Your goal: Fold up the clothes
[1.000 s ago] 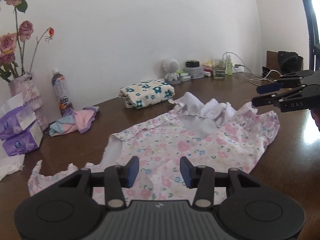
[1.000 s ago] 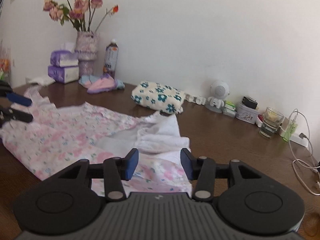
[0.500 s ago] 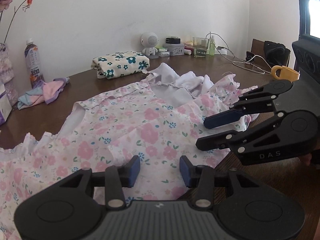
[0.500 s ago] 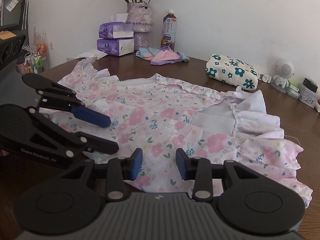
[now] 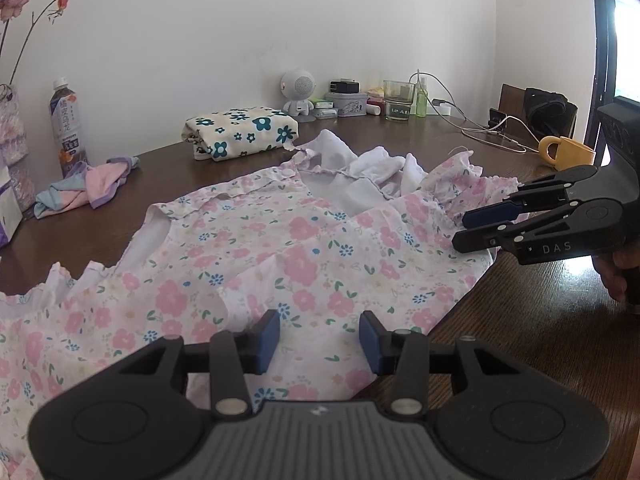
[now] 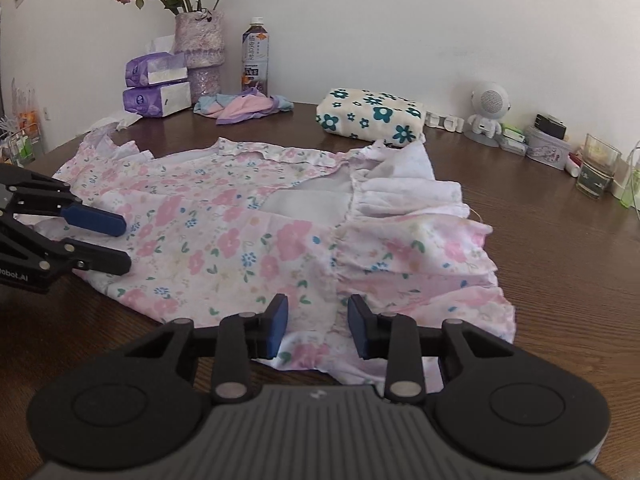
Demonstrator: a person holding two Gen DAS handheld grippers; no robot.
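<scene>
A pink floral dress (image 5: 304,248) with white ruffled lining lies spread flat on the brown table (image 5: 540,340). My left gripper (image 5: 319,340) hovers open low over the dress's near edge, with cloth beneath its fingers but nothing between them. My right gripper (image 5: 462,231) shows at the right, open over the ruffled skirt end. In the right wrist view the dress (image 6: 248,232) fills the middle. There my right gripper (image 6: 317,328) is open above the near hem, and my left gripper (image 6: 124,246) stands open at the left over the bodice edge.
A folded flower-print cloth (image 6: 370,114) and a crumpled pastel garment (image 6: 240,106) lie behind the dress. Along the wall stand a vase of roses (image 6: 199,56), tissue packs (image 6: 158,88), a bottle (image 6: 255,60), a small robot figure (image 6: 488,114), a glass (image 6: 598,172), cables (image 5: 480,128) and a yellow mug (image 5: 566,152).
Both grippers came in from the dress's two ends to its near edge, then drew slightly apart in the last half second. Both stayed open.
</scene>
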